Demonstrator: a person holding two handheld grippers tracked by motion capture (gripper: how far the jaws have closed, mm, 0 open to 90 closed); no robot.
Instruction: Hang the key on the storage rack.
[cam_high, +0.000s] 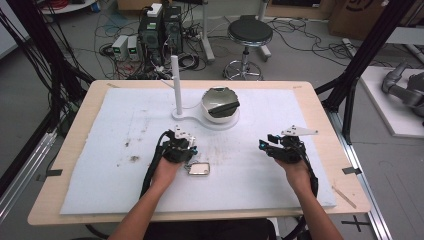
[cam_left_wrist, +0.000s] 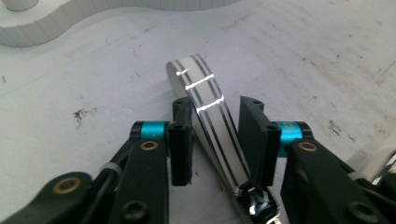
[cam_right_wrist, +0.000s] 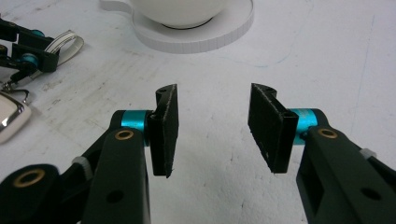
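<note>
Two grippers sit low over the white mat: the left gripper brackets a grey-striped white strap loop at frame centre, jaws not quite pinching it, seemingly lining up a lift. Its silver rectangular tag lies beside the hand. The right gripper gapes wide, empty.

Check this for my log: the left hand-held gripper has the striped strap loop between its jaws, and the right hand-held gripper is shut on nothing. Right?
One part is wrong. The right hand-held gripper is open, not shut: the right gripper view shows a wide gap between its jaws, with only the white mat behind. The left hand-held gripper does have the striped strap loop between its jaws.
</note>
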